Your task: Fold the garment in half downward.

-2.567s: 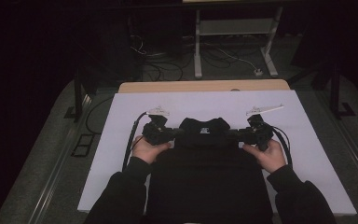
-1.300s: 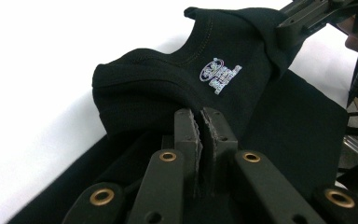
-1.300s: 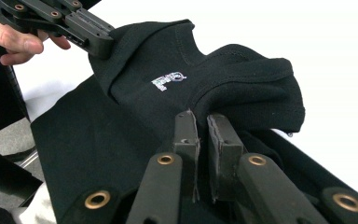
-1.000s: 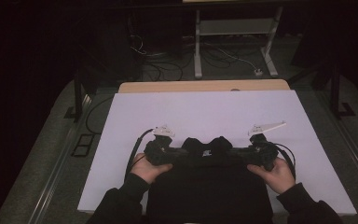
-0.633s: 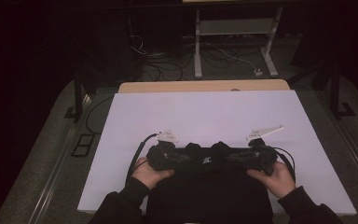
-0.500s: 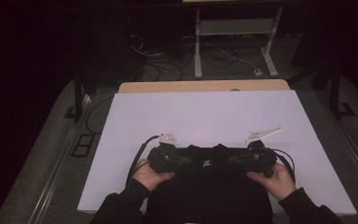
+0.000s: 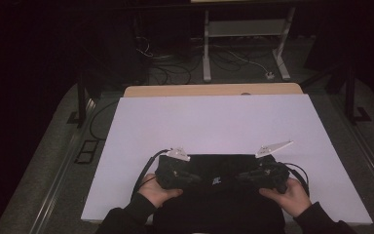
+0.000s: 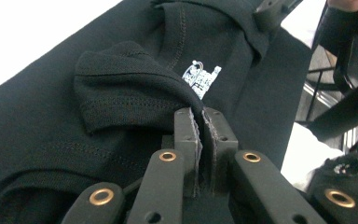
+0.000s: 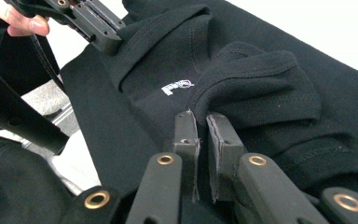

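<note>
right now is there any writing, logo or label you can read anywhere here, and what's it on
White print on the inside neck of the black garment, left gripper view: too small and blurred to read.
The same print in the right gripper view: seen at an angle, blurred, not readable.
High view: the print is a pale speck, unreadable.
No other text, number or sign shows.

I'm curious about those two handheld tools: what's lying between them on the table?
Black fabric garment with a small white logo spans between left gripper and right gripper, in the high view.
</note>
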Available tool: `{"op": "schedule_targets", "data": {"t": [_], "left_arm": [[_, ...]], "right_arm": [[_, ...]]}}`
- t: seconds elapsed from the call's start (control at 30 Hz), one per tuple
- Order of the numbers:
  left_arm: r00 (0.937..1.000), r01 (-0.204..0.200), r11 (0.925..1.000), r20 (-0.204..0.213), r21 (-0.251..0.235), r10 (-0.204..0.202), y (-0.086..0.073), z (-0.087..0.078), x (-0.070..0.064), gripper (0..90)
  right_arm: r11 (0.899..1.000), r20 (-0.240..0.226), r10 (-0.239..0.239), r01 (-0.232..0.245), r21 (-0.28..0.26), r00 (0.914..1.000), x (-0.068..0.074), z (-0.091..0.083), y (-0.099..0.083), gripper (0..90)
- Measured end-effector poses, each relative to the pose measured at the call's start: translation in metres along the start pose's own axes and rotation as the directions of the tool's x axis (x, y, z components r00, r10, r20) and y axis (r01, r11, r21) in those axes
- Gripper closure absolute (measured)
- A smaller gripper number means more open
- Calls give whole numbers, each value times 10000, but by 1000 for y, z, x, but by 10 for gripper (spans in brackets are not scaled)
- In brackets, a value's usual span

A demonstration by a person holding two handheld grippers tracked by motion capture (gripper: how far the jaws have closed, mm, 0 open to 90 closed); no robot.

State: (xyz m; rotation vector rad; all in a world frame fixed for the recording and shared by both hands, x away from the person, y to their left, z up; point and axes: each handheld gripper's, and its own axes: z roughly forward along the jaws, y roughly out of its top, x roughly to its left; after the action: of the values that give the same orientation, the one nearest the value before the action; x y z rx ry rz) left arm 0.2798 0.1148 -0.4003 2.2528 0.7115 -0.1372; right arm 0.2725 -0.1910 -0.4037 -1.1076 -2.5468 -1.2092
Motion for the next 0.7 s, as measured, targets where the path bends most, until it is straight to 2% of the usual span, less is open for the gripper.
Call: {"op": "schedule_targets", "data": {"t": [0.1, 0.33, 0.53, 0.63, 0.7], "left_arm": [[9999, -71, 9999, 78, 150, 70, -2, 1, -2, 835], [9996, 82, 9988, 253, 478, -95, -7, 3, -3, 835], [9992, -51, 9952, 405, 981, 11, -11, 7, -3, 832], [9987, -55, 9931, 516, 1173, -5, -13, 10, -4, 831], [9982, -222, 9905, 588, 1358, 143, -13, 11, -5, 831]], "right_arm": [[9999, -50, 53, -52, 101, 10000, 1, 1, -3, 816], [9992, -281, 135, -125, 367, 9995, 3, 3, -9, 813], [9980, -438, 98, -71, 629, 9990, 7, 7, -13, 813], [9962, -529, -56, 102, 862, 9986, 9, 10, -15, 813], [9950, -558, -65, 120, 993, 9984, 10, 12, -16, 813]]}}
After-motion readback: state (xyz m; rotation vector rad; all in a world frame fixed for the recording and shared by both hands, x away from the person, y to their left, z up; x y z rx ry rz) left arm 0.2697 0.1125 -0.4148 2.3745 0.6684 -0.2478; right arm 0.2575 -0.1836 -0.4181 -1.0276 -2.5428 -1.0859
